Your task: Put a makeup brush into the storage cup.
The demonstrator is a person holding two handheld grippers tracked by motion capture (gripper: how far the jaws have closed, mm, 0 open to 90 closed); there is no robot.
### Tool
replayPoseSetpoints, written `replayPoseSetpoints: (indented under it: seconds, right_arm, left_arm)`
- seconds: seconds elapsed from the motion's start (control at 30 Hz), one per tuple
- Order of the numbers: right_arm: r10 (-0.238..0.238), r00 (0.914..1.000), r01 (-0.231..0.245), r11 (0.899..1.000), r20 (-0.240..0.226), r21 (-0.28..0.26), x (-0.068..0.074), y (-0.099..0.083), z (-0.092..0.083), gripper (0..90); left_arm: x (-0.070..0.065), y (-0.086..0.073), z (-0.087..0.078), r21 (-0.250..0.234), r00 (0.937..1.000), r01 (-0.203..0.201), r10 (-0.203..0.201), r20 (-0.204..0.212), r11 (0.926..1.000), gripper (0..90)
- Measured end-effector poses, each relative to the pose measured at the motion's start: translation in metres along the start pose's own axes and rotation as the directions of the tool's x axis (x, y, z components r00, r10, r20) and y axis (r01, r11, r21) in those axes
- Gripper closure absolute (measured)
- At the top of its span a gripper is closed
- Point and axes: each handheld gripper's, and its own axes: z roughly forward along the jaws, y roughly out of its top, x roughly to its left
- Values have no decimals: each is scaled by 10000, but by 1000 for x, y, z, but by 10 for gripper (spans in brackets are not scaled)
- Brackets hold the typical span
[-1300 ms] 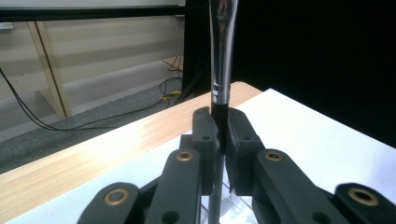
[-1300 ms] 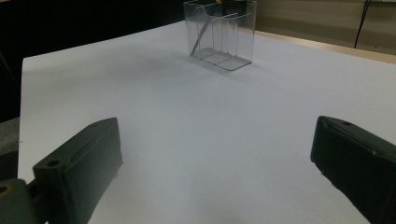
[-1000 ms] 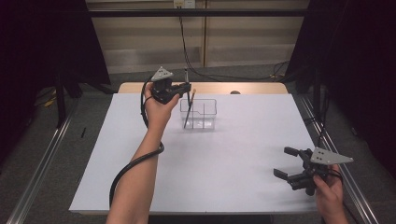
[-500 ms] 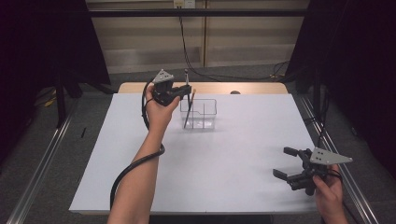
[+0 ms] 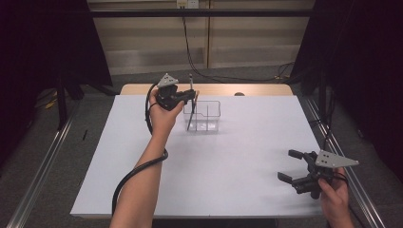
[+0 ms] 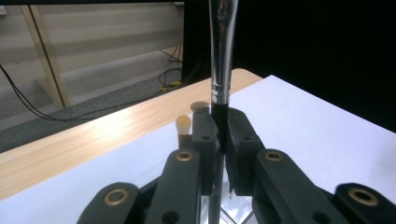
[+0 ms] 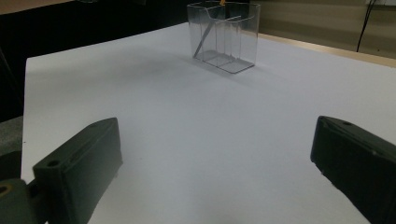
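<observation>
Near right corner of the white table sheet [image 5: 228,180]: right gripper [image 5: 295,167] held in the person's right hand [image 5: 335,197], jaws spread wide apart, nothing between them, hovering just over the sheet; in the right gripper view the two black jaws stand at either side with bare white surface between. Near left: the person's left forearm [image 5: 142,183] reaches from the bottom edge toward the far middle, black cable [image 5: 130,178] trailing along it. Far middle: left gripper [image 5: 188,96] in the left hand [image 5: 163,114], grey three-cornered plate on top, jaws clamped on a slim black-handled makeup brush with a silver metal ferrule [image 6: 221,70]; in the left gripper view the pads pinch the black handle just below the ferrule, brush standing upright. High view shows the brush's lower end inside the clear plastic compartment organiser box [image 5: 207,115], left-hand section, slightly tilted. Box sits on the sheet, far centre, just right of the left hand. A small tan-tipped item [image 6: 183,125] is just behind the jaws, can't tell what. Beyond: light wooden table edge [image 5: 256,89].
</observation>
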Motion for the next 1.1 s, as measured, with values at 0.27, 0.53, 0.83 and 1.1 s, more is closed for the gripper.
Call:
replayPoseSetpoints:
  seconds: [0.27, 0.53, 0.83, 1.1]
  right_arm:
    - [2, 10000, -2, 10000, -38, -32, 0, 0, 0, 14]
    - [-19, 10000, 19, 10000, -79, -36, 0, 1, 0, 14]
    - [-21, 10000, 21, 10000, -97, -45, 0, 1, 0, 14]
    - [-8, 10000, 8, 10000, -98, -68, 0, 1, 0, 14]
  left_arm:
    - [0, -2, 1, -4, 10000, 15, -15, 16, 10000, 836]
    - [-1, -5, 3, -30, 9999, 80, -80, 84, 10000, 836]
    - [0, -9, 3, 55, 9999, 120, -120, 49, 9999, 835]
    - [-1, -11, 5, 157, 9999, 96, -98, 130, 9998, 834]
